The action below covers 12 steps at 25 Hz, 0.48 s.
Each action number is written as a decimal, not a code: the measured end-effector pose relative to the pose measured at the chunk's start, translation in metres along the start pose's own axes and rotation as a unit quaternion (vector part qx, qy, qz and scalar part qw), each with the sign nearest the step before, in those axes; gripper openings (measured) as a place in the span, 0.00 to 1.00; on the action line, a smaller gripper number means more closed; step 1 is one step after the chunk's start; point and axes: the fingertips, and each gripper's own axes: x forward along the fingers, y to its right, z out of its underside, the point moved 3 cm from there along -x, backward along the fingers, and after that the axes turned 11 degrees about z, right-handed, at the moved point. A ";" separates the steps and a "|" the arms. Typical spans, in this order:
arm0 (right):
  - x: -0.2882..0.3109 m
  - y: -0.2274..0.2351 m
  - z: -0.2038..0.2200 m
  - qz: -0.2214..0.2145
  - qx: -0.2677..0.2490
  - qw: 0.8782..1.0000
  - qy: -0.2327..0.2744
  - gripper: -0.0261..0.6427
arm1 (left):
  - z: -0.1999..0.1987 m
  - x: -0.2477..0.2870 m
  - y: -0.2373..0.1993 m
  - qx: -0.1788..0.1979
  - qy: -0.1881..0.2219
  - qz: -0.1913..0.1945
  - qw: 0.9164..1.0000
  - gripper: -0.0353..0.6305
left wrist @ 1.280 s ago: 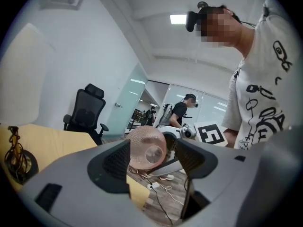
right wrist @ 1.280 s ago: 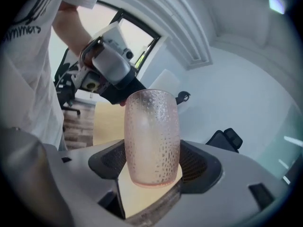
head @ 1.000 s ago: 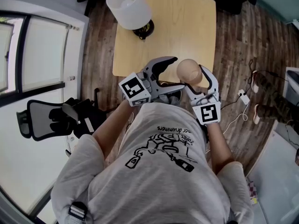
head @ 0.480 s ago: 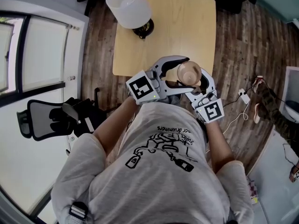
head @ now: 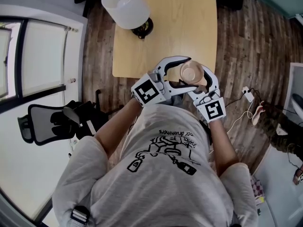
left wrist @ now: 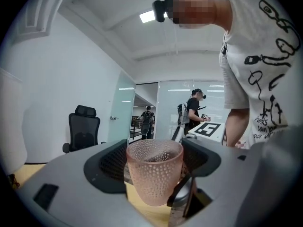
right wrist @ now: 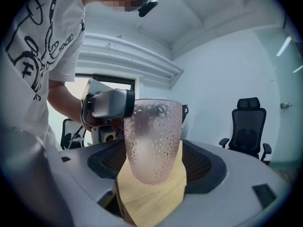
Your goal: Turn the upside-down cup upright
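The cup is already mouth-up, so the turning looks done and what remains is the set-down. It hangs in the air at centre frame in the head view, over the near edge of the pale wooden surface and not touching it.

Both tools meet on it. The right gripper has its fingers clenched on the dimpled pink wall. The left gripper comes in from the other side, and its fingers sit against the cup's sides too, apparently gripping.

By my reading this is a two-handed regrasp. The next move calls for one gripper to let go without tipping the cup. The other must then lower it base-first onto bare surface, well clear of the edge.

The surface holds only a white-shaded lamp at its upper left corner. Dark plank floor surrounds it. A black office chair stands at lower left beside a glazed door, and cables trail at right.
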 end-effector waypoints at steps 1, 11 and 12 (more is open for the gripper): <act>0.001 0.001 0.002 0.000 -0.013 1.000 -0.006 0.55 | 0.005 0.001 -0.001 0.005 -0.006 -0.004 1.000 0.60; 0.016 0.007 0.056 -0.003 -0.056 0.994 -0.090 0.55 | 0.065 0.011 -0.011 0.046 -0.041 -0.023 0.998 0.60; 0.018 0.008 0.064 -0.004 -0.054 0.994 -0.096 0.55 | 0.074 0.012 -0.012 0.043 -0.043 -0.024 0.998 0.60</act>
